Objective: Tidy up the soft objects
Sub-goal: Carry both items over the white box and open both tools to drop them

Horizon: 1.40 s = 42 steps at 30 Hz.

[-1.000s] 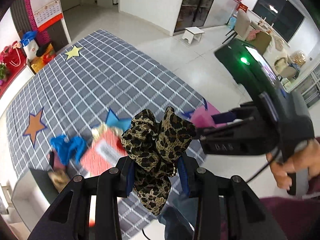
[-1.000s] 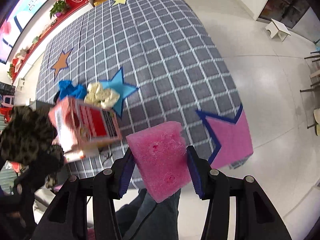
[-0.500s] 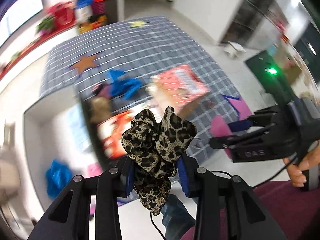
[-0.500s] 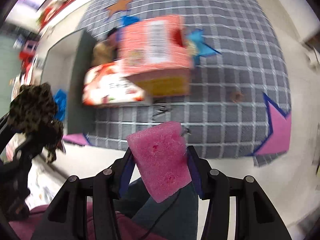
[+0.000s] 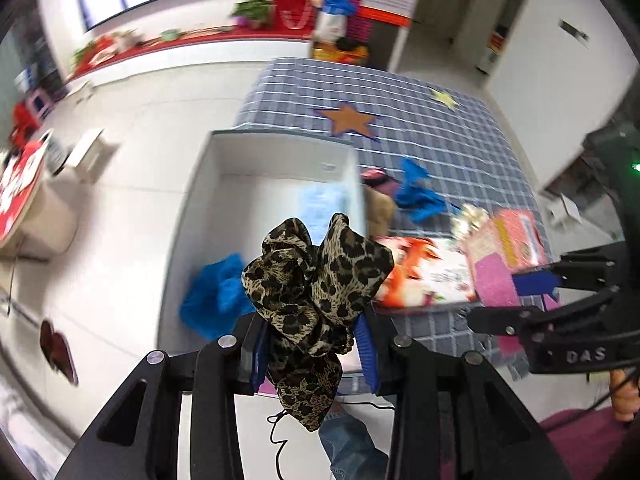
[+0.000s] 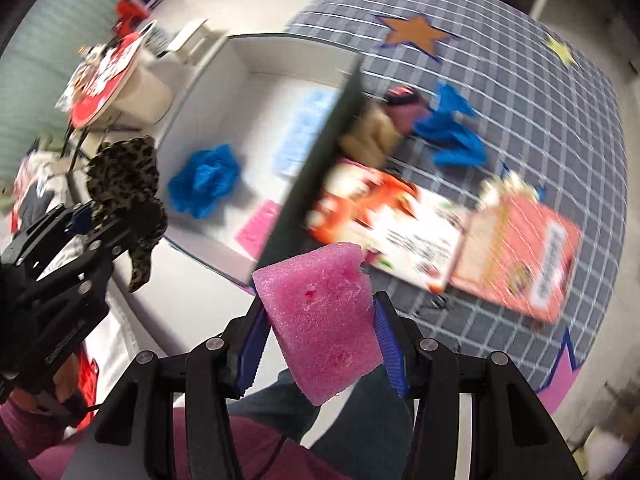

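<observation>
My left gripper (image 5: 312,356) is shut on a leopard-print scrunchie (image 5: 312,292), held in the air above the near end of a white bin (image 5: 200,200). That left gripper (image 6: 86,220) and its scrunchie (image 6: 124,176) also show at the left of the right wrist view. My right gripper (image 6: 318,344) is shut on a pink sponge (image 6: 320,320), above the bin's dark near wall (image 6: 316,168). In the left wrist view the right gripper (image 5: 516,300) and the sponge (image 5: 494,284) sit at the right edge. Inside the bin lie a blue cloth (image 6: 204,178), a light blue cloth (image 6: 304,132) and a pink pad (image 6: 256,228).
On the checked blanket (image 6: 540,120) beside the bin lie a red and white box (image 6: 400,232), a salmon box (image 6: 532,256), a blue cloth (image 6: 452,132), a beige item (image 6: 372,132) and a crumpled cream piece (image 6: 508,184). White tiled floor (image 5: 120,240) surrounds the bin. A person's trouser leg (image 6: 352,432) shows below.
Both grippers have swung sideways from over the blanket to over the white bin, rolling as they went. The scrunchie and the sponge stay gripped as before.
</observation>
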Motion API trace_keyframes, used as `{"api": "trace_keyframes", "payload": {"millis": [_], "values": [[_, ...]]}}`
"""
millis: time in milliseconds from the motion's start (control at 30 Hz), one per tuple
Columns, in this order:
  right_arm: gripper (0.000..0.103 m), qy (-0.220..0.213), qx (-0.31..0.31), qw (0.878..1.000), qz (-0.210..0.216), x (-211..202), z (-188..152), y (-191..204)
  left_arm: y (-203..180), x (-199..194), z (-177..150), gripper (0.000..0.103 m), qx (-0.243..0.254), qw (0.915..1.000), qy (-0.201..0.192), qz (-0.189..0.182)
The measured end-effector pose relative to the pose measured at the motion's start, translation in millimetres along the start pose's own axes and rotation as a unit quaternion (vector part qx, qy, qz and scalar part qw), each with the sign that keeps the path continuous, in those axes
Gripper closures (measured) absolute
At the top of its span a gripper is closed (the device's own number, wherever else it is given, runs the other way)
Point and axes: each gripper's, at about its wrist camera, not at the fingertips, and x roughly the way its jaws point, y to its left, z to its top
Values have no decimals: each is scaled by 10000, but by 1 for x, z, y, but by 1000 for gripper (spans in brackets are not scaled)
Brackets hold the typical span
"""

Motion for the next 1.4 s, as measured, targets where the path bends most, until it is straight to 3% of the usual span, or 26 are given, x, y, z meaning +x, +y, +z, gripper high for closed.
{"api": "trace_keyframes", "payload": {"millis": [133,400,1400], "values": [[51,-20,-293,9996,14,2,14,20,24,3,0,63,-326,9993,-5,177],[51,-99,-494,9987,33,5,42,43,36,12,2,63,-577,9973,43,449],[51,-322,-388,9987,12,11,113,55,48,49,17,63,-1140,9898,448,727]]}}
